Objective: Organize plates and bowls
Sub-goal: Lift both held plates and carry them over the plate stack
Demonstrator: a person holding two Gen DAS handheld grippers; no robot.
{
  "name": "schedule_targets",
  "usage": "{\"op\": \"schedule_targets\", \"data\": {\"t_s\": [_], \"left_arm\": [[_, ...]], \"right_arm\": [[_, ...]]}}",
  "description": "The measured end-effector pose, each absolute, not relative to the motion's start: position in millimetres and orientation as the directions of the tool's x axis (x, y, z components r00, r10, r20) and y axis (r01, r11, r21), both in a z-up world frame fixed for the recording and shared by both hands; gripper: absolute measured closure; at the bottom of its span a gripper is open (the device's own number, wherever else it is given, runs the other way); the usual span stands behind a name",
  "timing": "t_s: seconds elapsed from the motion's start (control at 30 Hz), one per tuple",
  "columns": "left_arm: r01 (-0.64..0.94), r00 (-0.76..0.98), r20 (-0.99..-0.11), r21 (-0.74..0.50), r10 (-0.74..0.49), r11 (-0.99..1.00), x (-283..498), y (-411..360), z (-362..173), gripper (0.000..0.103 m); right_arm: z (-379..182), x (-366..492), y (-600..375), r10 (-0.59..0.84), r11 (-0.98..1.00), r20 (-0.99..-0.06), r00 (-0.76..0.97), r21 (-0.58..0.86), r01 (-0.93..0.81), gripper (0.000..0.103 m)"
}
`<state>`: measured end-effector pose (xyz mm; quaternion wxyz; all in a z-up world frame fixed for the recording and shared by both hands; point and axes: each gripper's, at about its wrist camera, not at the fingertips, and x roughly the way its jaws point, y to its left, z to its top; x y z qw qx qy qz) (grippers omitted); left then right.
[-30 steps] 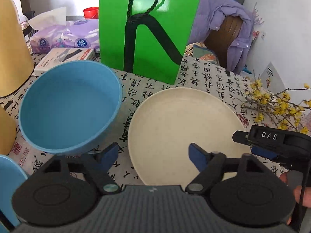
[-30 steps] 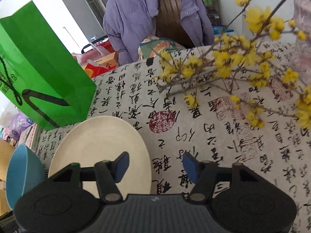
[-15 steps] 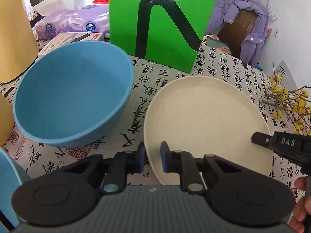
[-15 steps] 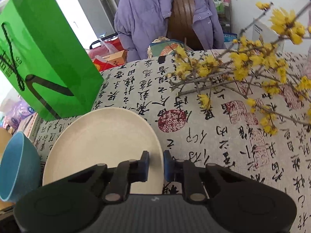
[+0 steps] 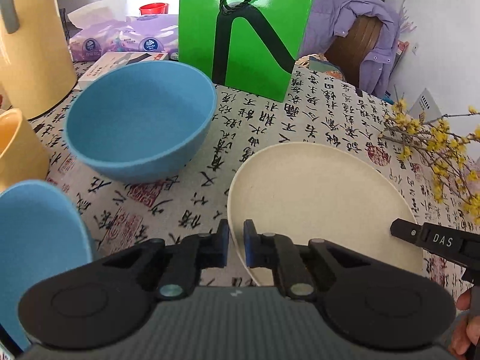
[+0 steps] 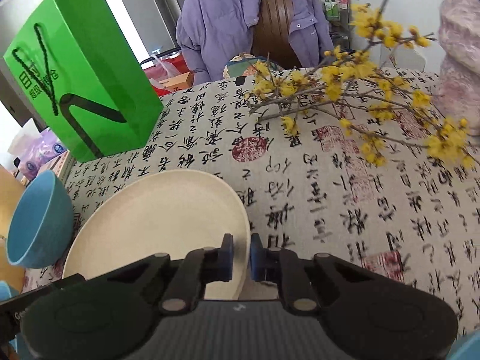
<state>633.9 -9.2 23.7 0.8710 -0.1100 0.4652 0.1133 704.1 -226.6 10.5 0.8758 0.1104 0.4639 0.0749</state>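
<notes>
A cream plate [image 5: 315,204] lies on the calligraphy-print tablecloth, and both grippers hold it by the rim. My left gripper [image 5: 236,243] has its blue pads closing on the plate's near left edge. My right gripper [image 6: 241,255] is closing on the opposite edge of the cream plate [image 6: 159,219], and its black body [image 5: 435,240] shows in the left wrist view. A large blue bowl [image 5: 135,120] stands upright to the plate's left, also visible in the right wrist view as the blue bowl [image 6: 36,222]. A second blue bowl [image 5: 36,240] sits at the near left.
A green paper bag [image 5: 246,30] stands behind the dishes. Yellow flowering branches [image 6: 360,90] lie across the cloth on the right. A yellow jug [image 5: 30,45] and a yellow cup [image 5: 15,147] stand at the left, with tissue packs [image 5: 126,42] behind. A chair with a purple jacket [image 6: 240,24] stands past the table.
Both grippers went from wide open to shut on opposite edges of the plate. The plate has since come away from the green bag and the blue bowl, toward the cameras.
</notes>
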Motion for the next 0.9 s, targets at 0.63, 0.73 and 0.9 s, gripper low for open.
{"op": "schedule_targets", "data": {"t_s": [0.63,0.73,0.9], "left_arm": [[-0.275,0.59,-0.801,-0.082,0.101,0.958,493,-16,67,0.093],[-0.265,0.591,-0.802,-0.086,0.091,0.96,465,-17,67,0.093],[-0.248,0.607,-0.791,-0.097,0.077,0.964,420,-19,69,0.093]], "right_arm": [[42,557,-243,0.3,0.937,-0.744,0.597,0.346,-0.04,0.095],[45,529,-243,0.299,0.94,-0.734,0.611,0.336,-0.056,0.095],[48,481,-250,0.306,0.941,-0.704,0.641,0.325,-0.092,0.095]]}}
